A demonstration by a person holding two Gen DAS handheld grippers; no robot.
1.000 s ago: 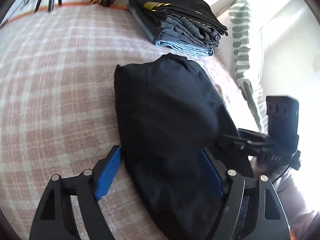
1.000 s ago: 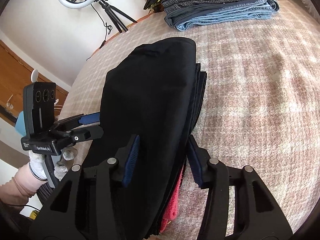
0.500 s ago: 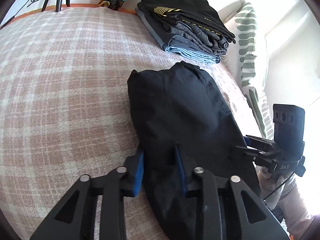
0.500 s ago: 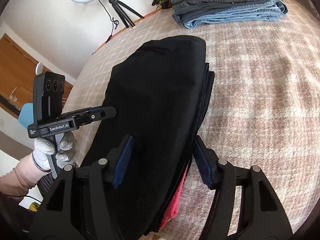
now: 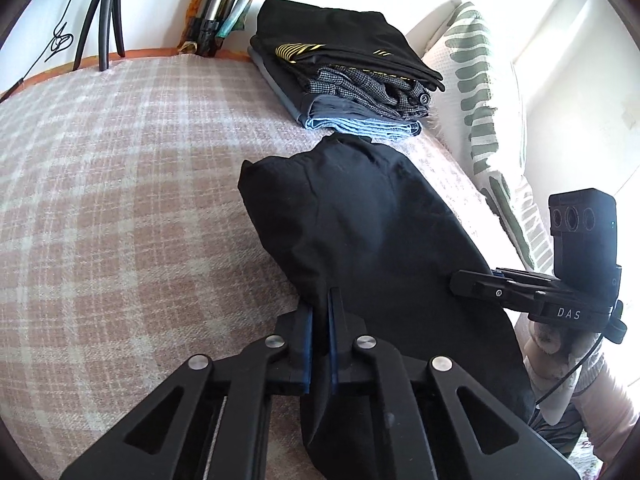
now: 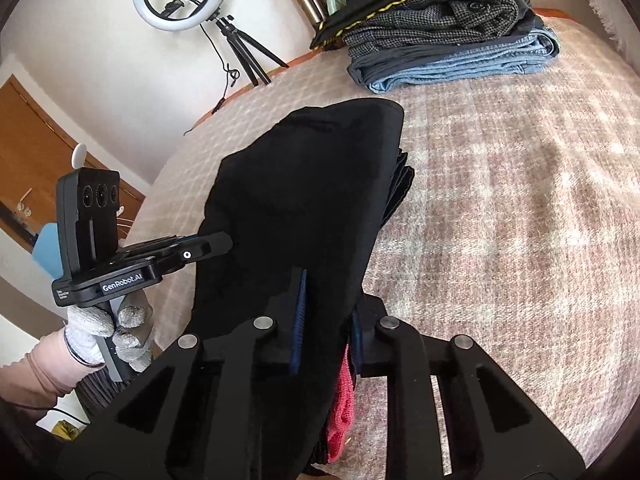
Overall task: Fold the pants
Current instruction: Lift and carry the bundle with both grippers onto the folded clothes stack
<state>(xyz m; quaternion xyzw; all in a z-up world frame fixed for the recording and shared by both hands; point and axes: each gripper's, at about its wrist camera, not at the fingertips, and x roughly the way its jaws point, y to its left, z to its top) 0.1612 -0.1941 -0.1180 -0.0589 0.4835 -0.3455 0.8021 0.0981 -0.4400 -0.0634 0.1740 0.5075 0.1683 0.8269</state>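
The black pants lie half-folded lengthwise on the plaid blanket. The left gripper and right gripper have just closed, each pinching a near edge. I judge the grasp done; next comes lifting both edges together and carrying them toward the far end.

Plaid-blanketed bed: black pants, folded clothes stack, pillow.

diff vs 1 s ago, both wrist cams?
Both grippers have just been closing: the left gripper pinched the near edge of the black pants, the right gripper clamped their folded thickness. Pants remain on the plaid blanket; clothes stack unchanged.
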